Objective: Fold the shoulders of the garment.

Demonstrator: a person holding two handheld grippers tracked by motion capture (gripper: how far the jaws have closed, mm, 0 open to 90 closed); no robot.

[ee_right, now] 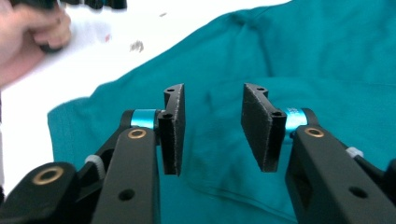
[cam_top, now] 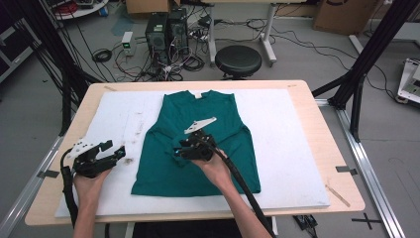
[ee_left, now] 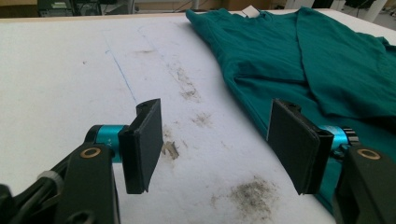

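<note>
The green shirt (cam_top: 198, 144) lies flat on the white pad (cam_top: 297, 148) covering the surface. The right gripper (ee_right: 212, 128) hovers over the shirt's folded left side, its jaws parted with nothing between them. The left gripper (ee_left: 224, 144) rests on the pad just beside the shirt's edge, jaws wide apart and empty.

Bare white mat (cam_top: 297, 148) right of shirt (cam_top: 208, 129)
</note>
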